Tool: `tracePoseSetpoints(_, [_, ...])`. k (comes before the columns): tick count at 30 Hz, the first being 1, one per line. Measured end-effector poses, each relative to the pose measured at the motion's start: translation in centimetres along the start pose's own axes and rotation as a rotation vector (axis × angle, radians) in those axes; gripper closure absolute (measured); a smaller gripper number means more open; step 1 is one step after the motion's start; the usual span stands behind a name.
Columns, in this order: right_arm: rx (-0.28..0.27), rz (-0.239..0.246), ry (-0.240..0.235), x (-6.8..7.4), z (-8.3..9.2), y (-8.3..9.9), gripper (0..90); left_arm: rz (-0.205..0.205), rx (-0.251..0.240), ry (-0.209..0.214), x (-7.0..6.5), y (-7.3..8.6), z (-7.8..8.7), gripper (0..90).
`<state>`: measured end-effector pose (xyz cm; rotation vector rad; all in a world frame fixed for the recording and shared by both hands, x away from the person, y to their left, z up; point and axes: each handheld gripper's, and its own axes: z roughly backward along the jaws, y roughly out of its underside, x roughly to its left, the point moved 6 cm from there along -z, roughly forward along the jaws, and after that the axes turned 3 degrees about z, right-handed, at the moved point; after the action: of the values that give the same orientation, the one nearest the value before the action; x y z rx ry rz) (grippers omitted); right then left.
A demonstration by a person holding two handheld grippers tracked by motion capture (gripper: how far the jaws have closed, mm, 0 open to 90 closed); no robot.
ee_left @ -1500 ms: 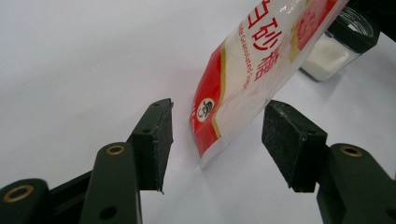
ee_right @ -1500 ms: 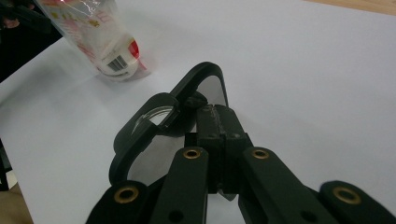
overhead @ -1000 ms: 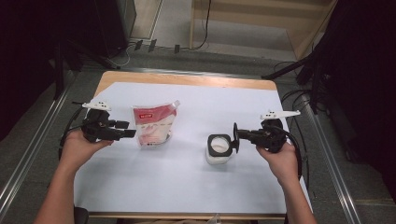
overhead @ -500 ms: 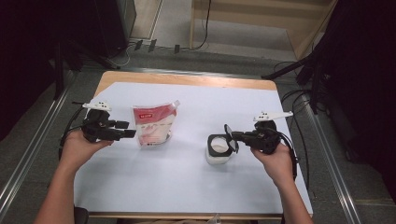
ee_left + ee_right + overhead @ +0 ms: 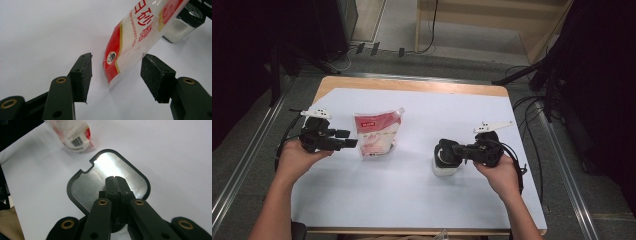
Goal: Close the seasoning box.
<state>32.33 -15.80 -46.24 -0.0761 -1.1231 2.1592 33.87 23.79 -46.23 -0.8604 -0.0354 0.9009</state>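
while the lid is pinched like this: the right gripper (image 5: 115, 178) has its jaws clamped together on the middle of the lid (image 5: 82, 192), a black-rimmed flip lid with a shiny see-through panel
jar: small clear square jar (image 5: 446, 167) of white stuff, sits on the white bench (image 5: 412, 200) right of centre, lid standing up off it in the high view
left gripper: the left gripper (image 5: 116, 75) has its jaws spread wide, either side of the bottom corner of the sugar pouch (image 5: 135, 42), pads not touching it as far as i can tell
pouch: red and white, standing upright left of centre, well apart from the jar
step in hand, my guess: opening the jar so sugar can go in
how to do it well: swing the lid round its hinge instead of pulling straight up, or the light jar may lift or tip
pouch tip: close on the pouch body, not just the flimsy corner seam, before lifting
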Motion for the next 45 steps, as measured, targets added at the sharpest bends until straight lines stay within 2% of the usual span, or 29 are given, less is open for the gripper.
tracePoseSetpoints(4, [0.012,0.022,-0.001,0.4,-0.5,0.0,89.8,0.000,0.000,0.000,0.0,0.0,0.0,43.6])
tracePoseSetpoints(16, [0.022,0.042,-0.009,0.9,-1.1,0.1,87.3,-0.001,0.006,0.004,0.0,0.0,0.0,43.5])
tracePoseSetpoints(24, [0.001,0.060,-0.003,0.7,-0.9,0.1,73.1,0.003,0.001,0.002,0.0,0.0,-0.1,43.3])
tracePoseSetpoints(27, [-0.030,0.051,0.019,0.0,-0.7,0.2,61.9,-0.001,0.003,0.005,0.0,-0.1,-0.1,43.2])
tracePoseSetpoints(32, [-0.052,0.027,0.020,-0.6,-0.3,0.4,56.8,-0.001,0.003,0.005,0.1,-0.1,-0.2,43.0])
tracePoseSetpoints(33, [-0.070,0.021,0.031,-0.9,-0.2,0.4,53.3,0.003,0.002,0.005,0.1,-0.1,-0.2,42.9])
tracePoseSetpoints(43, [-0.112,-0.010,0.084,-2.7,0.7,0.8,46.6,-0.003,0.008,0.001,0.1,0.0,-0.2,42.8])
tracePoseSetpoints(45, [-0.129,-0.015,0.112,-3.5,1.2,1.0,42.9,-0.004,0.008,-0.003,0.1,0.0,-0.2,42.6])
